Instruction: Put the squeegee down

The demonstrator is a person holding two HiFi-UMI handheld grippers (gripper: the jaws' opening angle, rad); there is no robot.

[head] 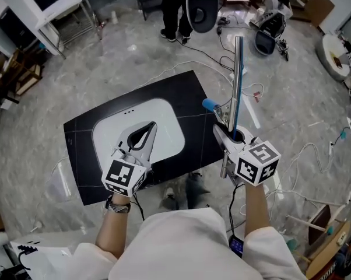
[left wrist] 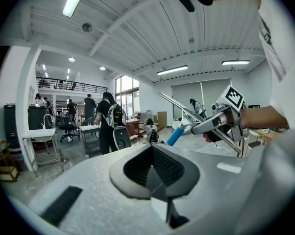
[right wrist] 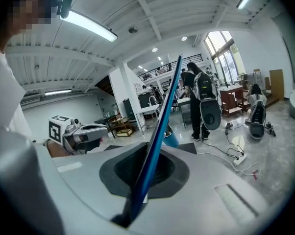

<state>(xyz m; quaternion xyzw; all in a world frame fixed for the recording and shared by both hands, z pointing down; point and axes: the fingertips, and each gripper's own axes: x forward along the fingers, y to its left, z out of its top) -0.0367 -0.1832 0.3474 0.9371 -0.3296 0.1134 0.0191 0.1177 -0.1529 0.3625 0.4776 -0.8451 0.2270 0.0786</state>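
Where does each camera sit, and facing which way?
Head view: on the head, steeply down at a black board; forearms, left claw, right claw show.
Left gripper view: on left claw, roughly level across the room; right claw shows.
Right gripper view: on right claw, along the squeegee; left claw shows.
All three share the squeegee.

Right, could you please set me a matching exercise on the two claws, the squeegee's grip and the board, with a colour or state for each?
Things:
A. left claw
B. right claw
C. squeegee grip
D. board

Colour or state:
1. blue
2. shut on the squeegee
3. black
4. shut, nothing held

Pairs: A-4, B-2, C-1, D-3
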